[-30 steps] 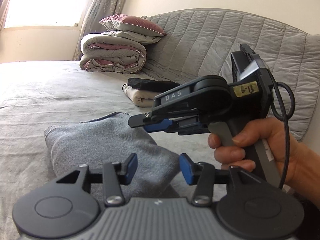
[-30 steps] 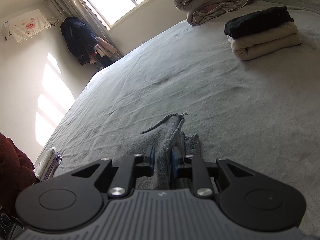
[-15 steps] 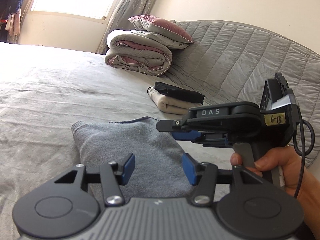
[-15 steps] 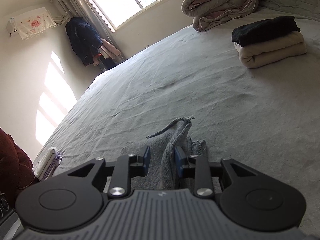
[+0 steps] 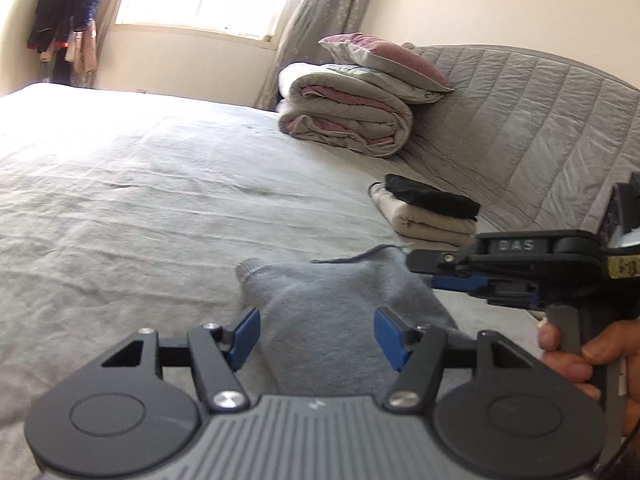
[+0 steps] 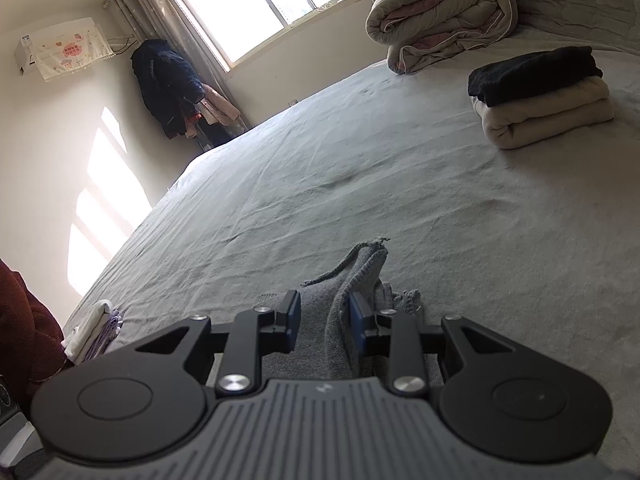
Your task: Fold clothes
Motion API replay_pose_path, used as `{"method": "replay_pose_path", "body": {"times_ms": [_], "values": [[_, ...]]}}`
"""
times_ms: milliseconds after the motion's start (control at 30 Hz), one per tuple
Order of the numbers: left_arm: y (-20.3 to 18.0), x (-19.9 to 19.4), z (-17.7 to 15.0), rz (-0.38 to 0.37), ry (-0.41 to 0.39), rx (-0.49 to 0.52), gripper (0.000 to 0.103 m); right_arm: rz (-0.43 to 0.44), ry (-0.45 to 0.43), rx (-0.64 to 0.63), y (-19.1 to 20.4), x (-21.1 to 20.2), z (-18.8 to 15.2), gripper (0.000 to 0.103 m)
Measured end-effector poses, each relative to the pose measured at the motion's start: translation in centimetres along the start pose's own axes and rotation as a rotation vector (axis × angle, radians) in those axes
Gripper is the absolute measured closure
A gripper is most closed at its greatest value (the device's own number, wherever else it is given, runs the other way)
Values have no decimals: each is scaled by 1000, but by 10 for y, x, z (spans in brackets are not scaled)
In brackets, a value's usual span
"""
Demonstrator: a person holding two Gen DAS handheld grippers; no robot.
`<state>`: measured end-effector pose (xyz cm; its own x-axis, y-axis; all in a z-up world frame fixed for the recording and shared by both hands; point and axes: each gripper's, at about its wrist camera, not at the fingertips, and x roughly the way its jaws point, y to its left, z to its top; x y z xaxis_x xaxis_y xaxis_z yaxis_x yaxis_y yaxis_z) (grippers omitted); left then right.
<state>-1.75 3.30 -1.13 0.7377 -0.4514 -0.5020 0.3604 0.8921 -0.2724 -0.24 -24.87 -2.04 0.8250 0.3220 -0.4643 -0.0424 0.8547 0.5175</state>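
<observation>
Grey knit, that's what we're watching: the grey garment (image 5: 340, 304) lies bunched in a narrow folded strip on the bed (image 5: 140, 200), right in front of both tools. Starting on the left, the left gripper (image 5: 316, 338) hovers over the near end of the strip with its jaws opening wide, blue pads standing clear of the cloth on either side, so it holds nothing. The risk here: with that end let go, the soft fold can slump or spread. Moving across, the right gripper (image 6: 325, 316) sits at the far edge of the garment, a raised ridge of knit standing between its pads; its jaws are parted, the left pad clear and the right one just beside the fabric, so I judge no firm hold. If it pulls away now, that loose frayed corner could catch a pad and drag the fold open. Further right, the stack of folded clothes (image 5: 428, 212) waits near the quilted headboard (image 5: 520, 120), a long carry for a floppy bundle.
</observation>
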Motion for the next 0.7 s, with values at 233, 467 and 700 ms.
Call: {"method": "replay_pose_path", "body": {"times_ms": [233, 467, 700], "values": [[66, 10, 13, 346, 69, -232, 2, -11, -21, -103, 39, 5, 1, 23], [93, 20, -1, 424, 174, -326, 1, -33, 99, -91, 48, 42, -17, 13], [89, 17, -4, 381, 195, -312, 1, -24, 116, -98, 50, 39, -27, 5]]}}
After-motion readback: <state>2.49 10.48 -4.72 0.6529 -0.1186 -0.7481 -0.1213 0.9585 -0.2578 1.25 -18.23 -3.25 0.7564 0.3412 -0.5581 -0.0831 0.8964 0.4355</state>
